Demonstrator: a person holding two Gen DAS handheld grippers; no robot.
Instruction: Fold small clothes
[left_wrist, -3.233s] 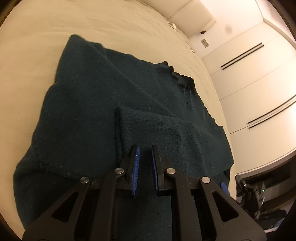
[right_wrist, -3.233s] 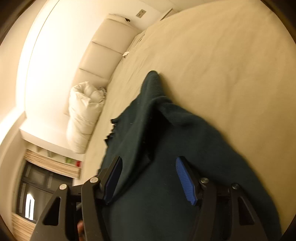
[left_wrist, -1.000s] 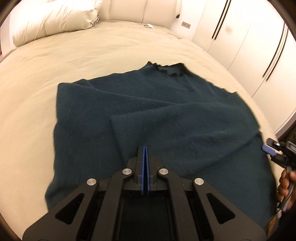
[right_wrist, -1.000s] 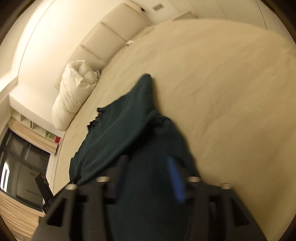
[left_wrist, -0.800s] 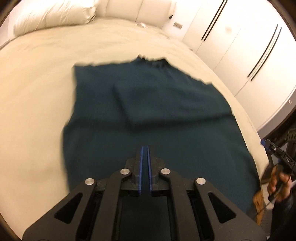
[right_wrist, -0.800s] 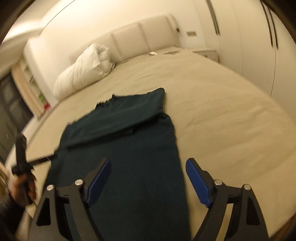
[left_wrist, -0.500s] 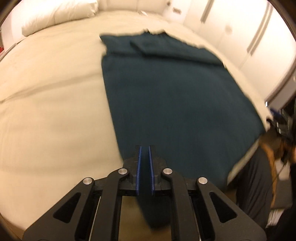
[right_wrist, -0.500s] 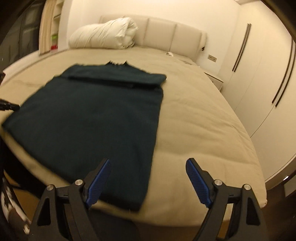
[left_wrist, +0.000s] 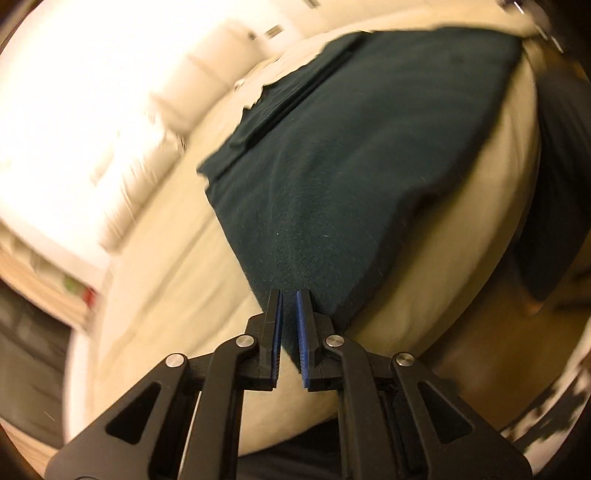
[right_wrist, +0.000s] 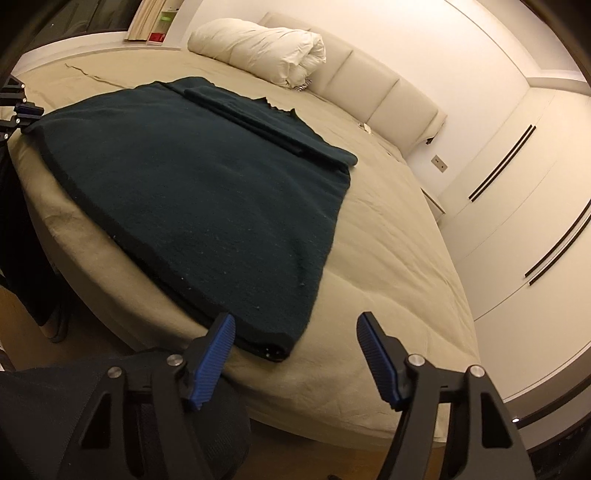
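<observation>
A dark green knit sweater (right_wrist: 207, 192) lies flat on the beige bed (right_wrist: 388, 258), its sleeves folded across the chest and its hem at the bed's near edge. My left gripper (left_wrist: 289, 299) is shut on the hem corner of the sweater (left_wrist: 332, 177); it also shows in the right wrist view (right_wrist: 20, 109) at the far left. My right gripper (right_wrist: 295, 332) is open and empty, hovering just off the bed edge by the other hem corner (right_wrist: 275, 347).
A rolled white duvet (right_wrist: 258, 48) lies at the padded headboard (right_wrist: 388, 99). White wardrobe doors (right_wrist: 535, 184) stand to the right. The person's dark-clothed legs (left_wrist: 546, 184) stand by the bed edge. Wood floor (right_wrist: 22, 325) lies below.
Both grippers have drawn back from the folded sleeves to the hem at the bed's near edge. The left gripper now grips the hem corner. The right gripper stays open.
</observation>
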